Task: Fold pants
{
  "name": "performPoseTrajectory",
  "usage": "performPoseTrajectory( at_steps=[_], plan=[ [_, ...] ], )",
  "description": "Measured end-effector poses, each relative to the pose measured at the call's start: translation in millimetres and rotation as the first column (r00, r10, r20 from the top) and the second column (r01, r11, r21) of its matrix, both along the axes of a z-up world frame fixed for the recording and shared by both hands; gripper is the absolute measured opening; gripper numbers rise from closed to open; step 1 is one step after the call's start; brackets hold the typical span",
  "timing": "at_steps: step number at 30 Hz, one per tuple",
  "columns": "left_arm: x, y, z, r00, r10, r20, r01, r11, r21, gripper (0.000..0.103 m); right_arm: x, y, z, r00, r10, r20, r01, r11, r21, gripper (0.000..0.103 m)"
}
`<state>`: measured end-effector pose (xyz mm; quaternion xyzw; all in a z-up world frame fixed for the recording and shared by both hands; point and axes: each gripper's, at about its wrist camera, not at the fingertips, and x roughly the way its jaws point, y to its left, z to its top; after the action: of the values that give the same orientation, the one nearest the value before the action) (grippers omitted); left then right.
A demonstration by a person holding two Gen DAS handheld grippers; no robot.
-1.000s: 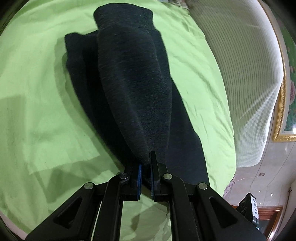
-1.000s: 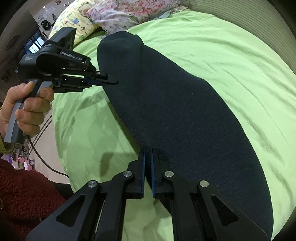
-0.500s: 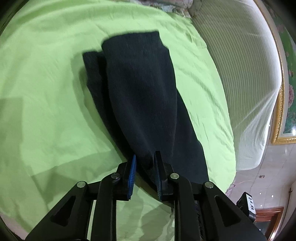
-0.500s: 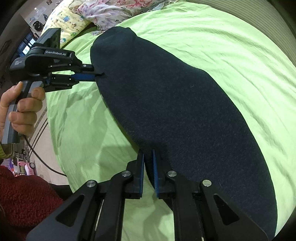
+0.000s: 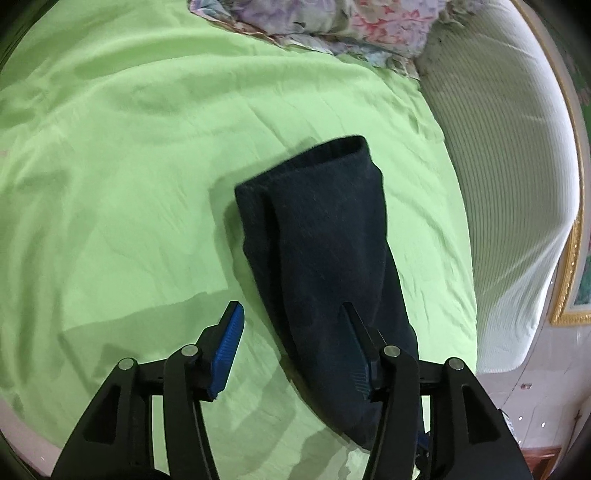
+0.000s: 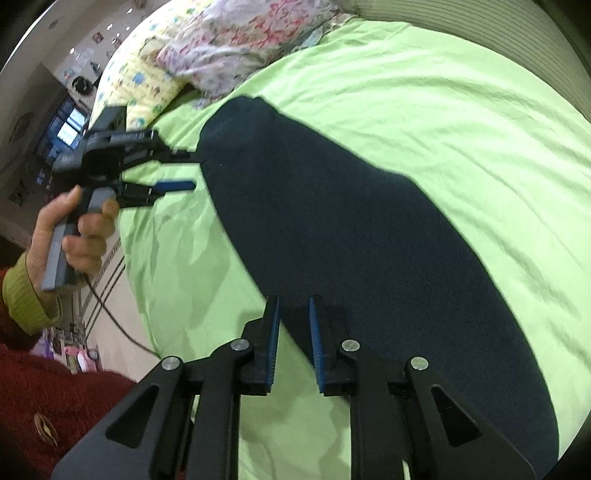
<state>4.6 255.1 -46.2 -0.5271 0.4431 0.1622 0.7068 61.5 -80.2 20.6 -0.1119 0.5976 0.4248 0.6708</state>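
1. One pair of dark pants (image 5: 325, 258) lies folded on the bed (image 5: 129, 166).
2. Left claw (image 5: 291, 343), jaws just widening, released (right claw (image 6: 293, 343) likewise, slightly parted).
3. Bare sheet flanks both claws.

A home bedroom: green-sheeted bed (image 5: 129, 155), floral pillows (image 6: 236, 48), padded headboard (image 5: 517, 177).

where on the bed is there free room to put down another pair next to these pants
The widest bare patch of green sheet lies left of the folded pants in the left wrist view, reaching up to the flowered bedding. A narrower strip runs between the pants and the striped headboard. It is crowded at the near edge, where the left gripper and right gripper stand open.
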Motion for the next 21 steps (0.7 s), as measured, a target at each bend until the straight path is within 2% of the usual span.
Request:
performPoseTrajectory(
  at_steps=[3,5,7,8,15,21],
  plan=[
    [4.4,6.0,-2.5,1.000,0.003,-0.015,-0.003,1.000,-0.006,0.057,14.6,4.1,-0.3,0.999,-0.046,0.008,0.046,0.999,0.014,0.020],
    [9.6,8.6,-3.6,1.000,0.002,-0.020,-0.002,1.000,-0.006,0.057,29.2,6.8,-2.2,0.996,-0.082,0.020,0.082,0.997,0.014,0.025],
    [12.5,11.6,-3.7,1.000,0.003,-0.026,-0.003,1.000,-0.001,0.058,43.4,8.3,-5.2,0.992,-0.122,0.032,0.122,0.993,0.008,0.037],
    [13.8,13.6,-4.1,1.000,0.003,-0.030,-0.003,1.000,0.000,0.058,50.8,8.8,-6.9,0.989,-0.141,0.033,0.141,0.990,0.009,0.038],
    [16.4,26.8,-12.4,0.998,0.012,-0.056,-0.012,1.000,-0.013,0.058,96.8,14.8,-26.4,0.971,-0.239,0.000,0.239,0.971,-0.001,0.038],
    [17.6,34.4,-18.2,0.998,0.014,-0.054,-0.016,0.999,-0.036,0.058,116.7,25.2,-45.6,0.973,-0.231,-0.028,0.229,0.972,-0.050,0.038]
  ],
)
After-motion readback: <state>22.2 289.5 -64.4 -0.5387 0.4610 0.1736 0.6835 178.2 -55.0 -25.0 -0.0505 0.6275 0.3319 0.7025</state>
